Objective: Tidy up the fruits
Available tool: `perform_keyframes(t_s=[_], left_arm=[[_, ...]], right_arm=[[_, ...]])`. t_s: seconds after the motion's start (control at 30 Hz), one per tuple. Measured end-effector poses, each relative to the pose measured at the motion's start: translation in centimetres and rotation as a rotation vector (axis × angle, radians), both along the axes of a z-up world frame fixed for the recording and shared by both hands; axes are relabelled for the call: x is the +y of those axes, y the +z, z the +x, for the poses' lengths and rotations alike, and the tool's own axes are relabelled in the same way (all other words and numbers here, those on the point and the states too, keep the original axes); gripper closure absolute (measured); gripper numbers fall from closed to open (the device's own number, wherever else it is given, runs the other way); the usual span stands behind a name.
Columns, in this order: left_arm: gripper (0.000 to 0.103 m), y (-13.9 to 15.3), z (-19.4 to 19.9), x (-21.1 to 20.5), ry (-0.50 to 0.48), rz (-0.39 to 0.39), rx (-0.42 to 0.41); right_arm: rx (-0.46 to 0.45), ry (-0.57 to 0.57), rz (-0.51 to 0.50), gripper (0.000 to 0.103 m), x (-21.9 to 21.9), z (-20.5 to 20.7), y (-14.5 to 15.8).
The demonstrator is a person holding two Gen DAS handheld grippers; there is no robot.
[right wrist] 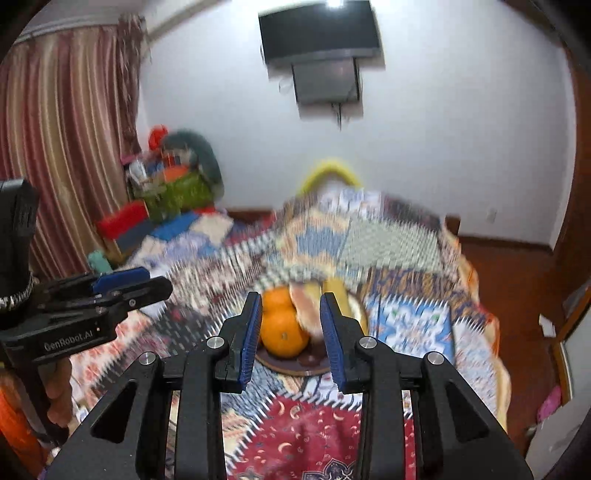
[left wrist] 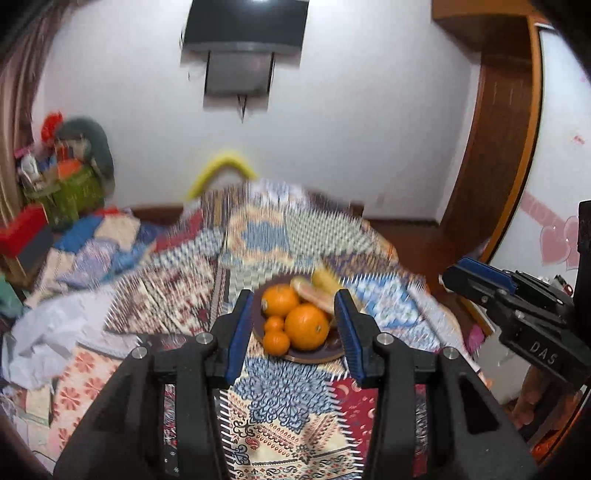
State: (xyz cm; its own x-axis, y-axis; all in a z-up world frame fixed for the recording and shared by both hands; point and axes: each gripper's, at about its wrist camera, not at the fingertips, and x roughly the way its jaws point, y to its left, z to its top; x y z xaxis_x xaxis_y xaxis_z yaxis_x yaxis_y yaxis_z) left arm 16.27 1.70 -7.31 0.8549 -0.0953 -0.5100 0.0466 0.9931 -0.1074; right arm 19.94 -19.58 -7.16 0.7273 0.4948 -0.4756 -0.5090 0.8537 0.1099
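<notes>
A dark round plate (left wrist: 314, 356) sits on a patchwork quilt and holds two big oranges (left wrist: 306, 326), two small ones (left wrist: 277, 341), a pale apple (left wrist: 312, 293) and a yellow banana (left wrist: 327, 280). My left gripper (left wrist: 295, 328) is open and empty, above and short of the plate. In the right wrist view the plate (right wrist: 288, 365) with a big orange (right wrist: 282, 334) and the apple (right wrist: 306, 306) lies ahead of my right gripper (right wrist: 290, 325), which is open and empty. Each gripper shows in the other's view, the right (left wrist: 517, 306) and the left (right wrist: 92, 306).
The quilt (left wrist: 258, 236) covers a bed that fills the middle. A cluttered pile with a green basket (left wrist: 74, 188) stands at the back left. A TV (left wrist: 245, 26) hangs on the white wall. A wooden door frame (left wrist: 495, 147) and wooden floor lie to the right.
</notes>
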Motion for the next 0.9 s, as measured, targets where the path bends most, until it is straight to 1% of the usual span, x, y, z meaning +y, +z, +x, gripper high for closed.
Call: perform_keyframes(t_s=[0.13, 0.23, 0.3, 0.37, 0.4, 0.43, 0.5, 0.57, 0.6, 0.63, 0.7, 0.8, 0.87, 0.9], left_arm=[[0.059, 3.3, -3.6, -1.1, 0.011, 0.027, -0.12], [0.058, 5.0, -5.7, -1.7, 0.006, 0.021, -0.18], [0.052, 5.9, -6.9, -1.9, 0.009, 0.021, -0.218], [0.048, 6.6, -7.9, -2.2, 0.02, 0.031, -0.252], [0.044, 6.9, -8.4, -2.3, 0.027, 0.036, -0.267], [0.039, 7.1, -8.8, -2.3, 0.032, 0.039, -0.282], [0.036, 7.5, -9.5, -2.3, 0.04, 0.035, -0.299], [0.035, 7.7, -10.0, -2.2, 0.044, 0.03, -0.306], [0.031, 7.7, -10.1, -2.2, 0.048, 0.029, -0.308], [0.02, 7.8, -10.3, -2.2, 0.054, 0.029, -0.313], [0.008, 7.8, -10.8, -2.1, 0.065, 0.024, -0.328], [0.004, 8.0, -11.3, -1.9, 0.068, 0.025, -0.339], [0.001, 8.0, -11.6, -2.0, 0.078, 0.031, -0.347], [0.001, 8.0, -11.7, -2.0, 0.082, 0.035, -0.352]], right_arm=[[-0.099, -0.009, 0.059, 0.073, -1.5, -3.1, 3.4], [-0.162, -0.013, 0.09, 0.073, -2.3, -5.4, 5.2], [-0.206, -0.013, 0.107, 0.073, -2.7, -7.0, 6.3], [-0.243, -0.014, 0.115, 0.064, -2.8, -8.1, 7.0], [-0.26, -0.018, 0.117, 0.055, -2.8, -8.6, 7.2], [-0.285, -0.027, 0.12, 0.049, -2.9, -9.2, 7.5], [-0.324, -0.041, 0.121, 0.044, -3.0, -10.0, 7.8], [-0.34, -0.041, 0.127, 0.04, -2.9, -10.3, 7.9], [-0.343, -0.042, 0.13, 0.035, -2.9, -10.5, 8.0], [-0.348, -0.046, 0.132, 0.029, -2.8, -10.6, 8.1], [-0.355, -0.063, 0.138, 0.021, -2.7, -10.3, 7.9], [-0.352, -0.077, 0.147, 0.018, -2.9, -10.2, 7.6], [-0.347, -0.086, 0.142, 0.013, -2.9, -10.3, 7.5], [-0.346, -0.094, 0.142, 0.006, -3.0, -10.5, 7.5]])
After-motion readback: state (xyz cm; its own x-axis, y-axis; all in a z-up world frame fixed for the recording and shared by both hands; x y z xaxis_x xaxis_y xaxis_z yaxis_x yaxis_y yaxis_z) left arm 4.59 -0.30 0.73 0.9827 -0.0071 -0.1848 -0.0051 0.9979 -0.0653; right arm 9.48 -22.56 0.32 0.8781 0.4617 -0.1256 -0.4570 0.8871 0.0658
